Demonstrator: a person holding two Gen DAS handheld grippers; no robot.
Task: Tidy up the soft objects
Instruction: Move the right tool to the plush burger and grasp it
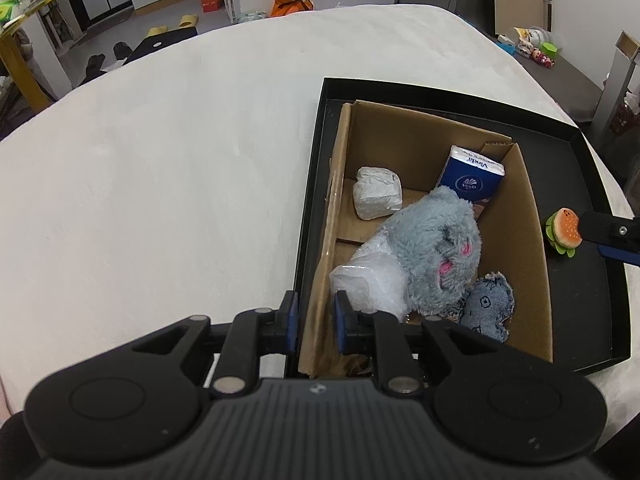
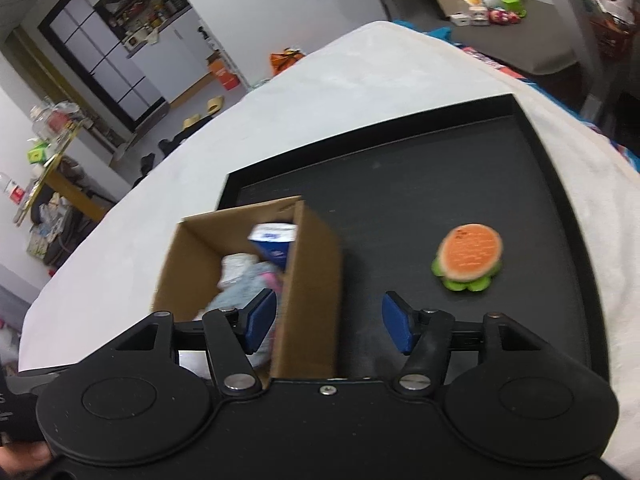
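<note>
A cardboard box stands in a black tray on a white table. In the box lie a grey plush, a blue tissue pack, a white wrapped bundle, a plastic bag and a denim pouch. A plush burger sits on the tray to the right of the box. My left gripper straddles the box's left wall, jaws narrowly apart; whether they press it is unclear. My right gripper is open above the box's right wall, short of the burger.
The white table spreads wide to the left of the tray. Beyond its far edge lie floor clutter, an orange bag and shelves. A dark bench with small items stands at the back right.
</note>
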